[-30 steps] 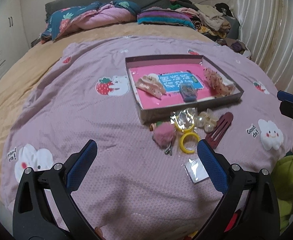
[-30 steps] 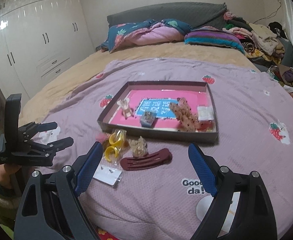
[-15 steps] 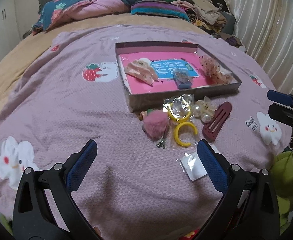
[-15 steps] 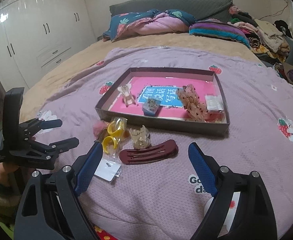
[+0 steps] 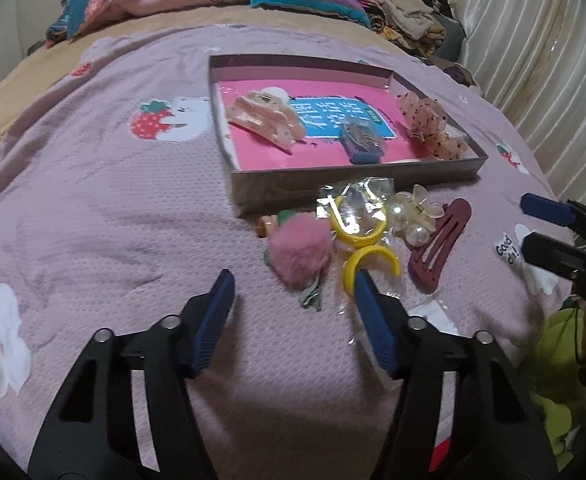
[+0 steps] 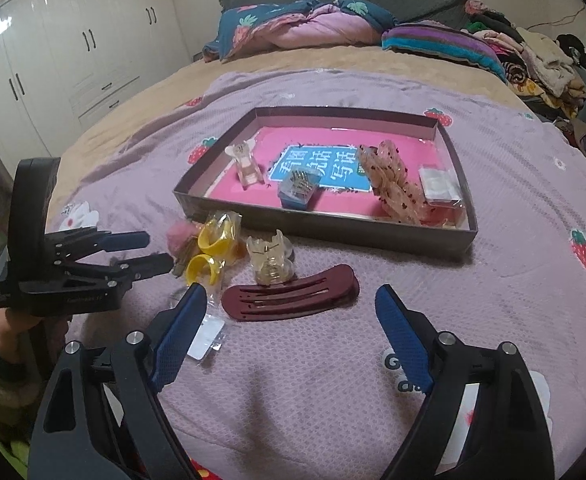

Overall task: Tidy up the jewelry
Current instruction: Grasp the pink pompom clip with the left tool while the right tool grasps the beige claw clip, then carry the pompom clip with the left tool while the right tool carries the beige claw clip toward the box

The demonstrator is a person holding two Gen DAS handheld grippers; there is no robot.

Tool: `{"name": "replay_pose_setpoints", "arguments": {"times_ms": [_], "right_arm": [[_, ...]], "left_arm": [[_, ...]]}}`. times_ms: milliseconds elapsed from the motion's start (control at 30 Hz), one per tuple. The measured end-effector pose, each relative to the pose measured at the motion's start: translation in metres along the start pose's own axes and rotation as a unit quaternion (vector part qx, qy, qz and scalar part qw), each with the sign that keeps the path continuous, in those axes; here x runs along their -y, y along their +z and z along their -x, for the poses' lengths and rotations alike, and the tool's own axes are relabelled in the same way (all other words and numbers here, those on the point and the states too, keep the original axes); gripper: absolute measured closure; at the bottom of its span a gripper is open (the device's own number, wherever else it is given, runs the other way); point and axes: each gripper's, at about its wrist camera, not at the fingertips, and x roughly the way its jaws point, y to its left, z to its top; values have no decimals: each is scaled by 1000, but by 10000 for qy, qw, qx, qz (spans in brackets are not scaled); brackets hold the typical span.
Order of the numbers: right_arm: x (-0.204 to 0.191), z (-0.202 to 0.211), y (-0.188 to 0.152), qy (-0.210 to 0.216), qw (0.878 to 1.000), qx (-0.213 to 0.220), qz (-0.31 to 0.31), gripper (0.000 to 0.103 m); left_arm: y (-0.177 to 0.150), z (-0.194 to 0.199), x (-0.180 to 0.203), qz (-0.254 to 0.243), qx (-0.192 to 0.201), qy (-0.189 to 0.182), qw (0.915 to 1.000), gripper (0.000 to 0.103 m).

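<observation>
A: Claws first?
B: Left gripper spread, nothing pinched, low over the bedspread, aimed at the pink pom-pom clip. Right gripper spread wide too, empty, lined up on the maroon barrette.
A: Progress?
B: Partway, I'd say. Box mid-bedspread already holds a pale claw clip near its left wall, a small blue box of pins in the middle, a dotted mesh bow by the right wall.
A: Left to do?
B: Pile just outside the box's near wall: pom-pom, yellow rings in plastic wrap, pearl clip, barrette, plus a flat clear packet nearest the bedspread's near edge.
A: Look?
B: Small, mixed, crinkly bags; some touching.
</observation>
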Motion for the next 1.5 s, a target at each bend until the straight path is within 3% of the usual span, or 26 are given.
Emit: {"name": "replay_pose_setpoints", "arguments": {"times_ms": [233, 367, 867, 1033, 1500], "right_arm": [[-1, -16, 5, 11, 9999, -133, 99, 27], [-1, -24, 10, -6, 9997, -190, 178, 31], [-11, -79, 22, 168, 9967, -710, 348, 56], [-13, -93, 23, 211, 9959, -803, 364, 69], [-6, -62, 19, 318, 9988, -373, 70, 70]], "left_arm": [[12, -13, 4, -7, -15, -141, 9999, 67], [14, -18, 2, 1, -43, -168, 9998, 81], [8, -5, -17, 190, 78, -265, 9994, 84], [6, 5, -26, 283, 144, -195, 9993, 84], [8, 30, -30, 341, 404, -92, 9986, 84]]}}
